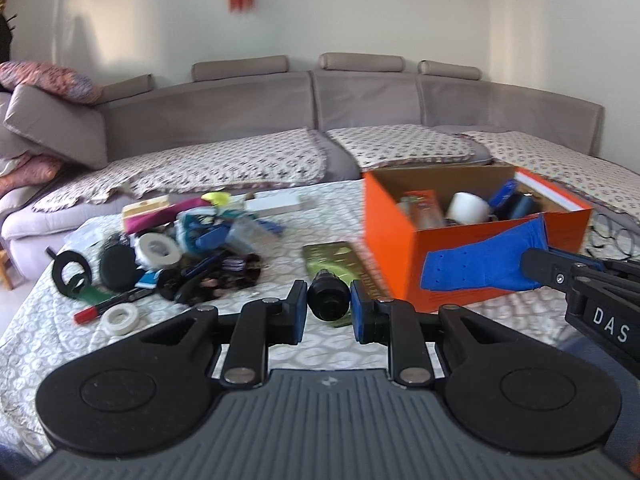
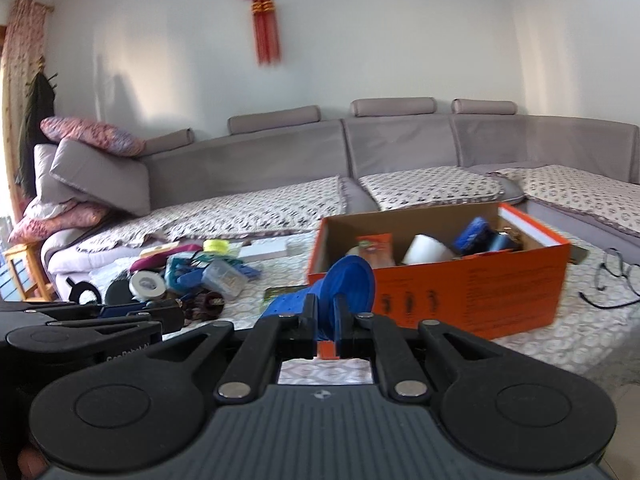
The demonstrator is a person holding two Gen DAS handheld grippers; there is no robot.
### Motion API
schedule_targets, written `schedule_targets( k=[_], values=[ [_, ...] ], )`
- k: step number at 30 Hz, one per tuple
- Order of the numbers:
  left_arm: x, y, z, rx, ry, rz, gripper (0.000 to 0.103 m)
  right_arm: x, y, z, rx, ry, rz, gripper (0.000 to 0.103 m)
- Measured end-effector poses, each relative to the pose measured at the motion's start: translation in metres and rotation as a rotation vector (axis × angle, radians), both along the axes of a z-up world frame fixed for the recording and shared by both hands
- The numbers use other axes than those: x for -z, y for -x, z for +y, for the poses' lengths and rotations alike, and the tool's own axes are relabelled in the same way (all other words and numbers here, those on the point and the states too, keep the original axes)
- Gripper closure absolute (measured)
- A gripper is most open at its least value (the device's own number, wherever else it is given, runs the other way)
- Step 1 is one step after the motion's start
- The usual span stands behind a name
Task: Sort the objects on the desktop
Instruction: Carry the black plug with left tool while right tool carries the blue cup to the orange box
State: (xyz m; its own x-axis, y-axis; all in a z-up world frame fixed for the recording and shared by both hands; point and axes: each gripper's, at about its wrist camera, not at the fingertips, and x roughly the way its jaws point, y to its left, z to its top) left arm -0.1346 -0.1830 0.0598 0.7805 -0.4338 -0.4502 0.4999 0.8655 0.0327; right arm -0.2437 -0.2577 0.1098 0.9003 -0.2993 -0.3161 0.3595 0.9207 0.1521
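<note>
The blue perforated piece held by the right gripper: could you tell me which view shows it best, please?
The left wrist view: the blue perforated piece appears side-on, full length, in front of the orange box, clamped by the right gripper. The right wrist view shows it end-on, partly hidden by the fingers.

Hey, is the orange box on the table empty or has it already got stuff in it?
Not empty. The open-topped orange box already holds a white roll, a blue item and more.
</note>
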Motion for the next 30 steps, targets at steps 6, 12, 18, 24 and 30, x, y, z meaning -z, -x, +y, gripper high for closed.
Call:
schedule_targets(
  k=[6, 12, 18, 24, 30],
  values=[
    [-0.005, 0.009, -0.023, 0.066, -0.001, -0.018, 0.080, -0.001, 0.023, -0.020, 0.064, -0.015, -0.032, 0.096],
    [-0.009, 0.016, -0.051, 0.131, -0.013, -0.030, 0.080, -0.002, 0.035, -0.041, 0.111, -0.026, -0.063, 0.096],
    [-0.010, 0.024, -0.076, 0.195, -0.025, -0.026, 0.080, -0.001, 0.044, -0.065, 0.157, -0.031, -0.067, 0.096],
    [-0.012, 0.020, -0.098, 0.226, -0.022, -0.021, 0.080, -0.002, 0.047, -0.091, 0.206, -0.040, -0.065, 0.096],
    [-0.019, 0.011, -0.114, 0.234, 0.002, -0.023, 0.080, -0.008, 0.037, -0.107, 0.215, -0.027, -0.065, 0.096]
  ],
)
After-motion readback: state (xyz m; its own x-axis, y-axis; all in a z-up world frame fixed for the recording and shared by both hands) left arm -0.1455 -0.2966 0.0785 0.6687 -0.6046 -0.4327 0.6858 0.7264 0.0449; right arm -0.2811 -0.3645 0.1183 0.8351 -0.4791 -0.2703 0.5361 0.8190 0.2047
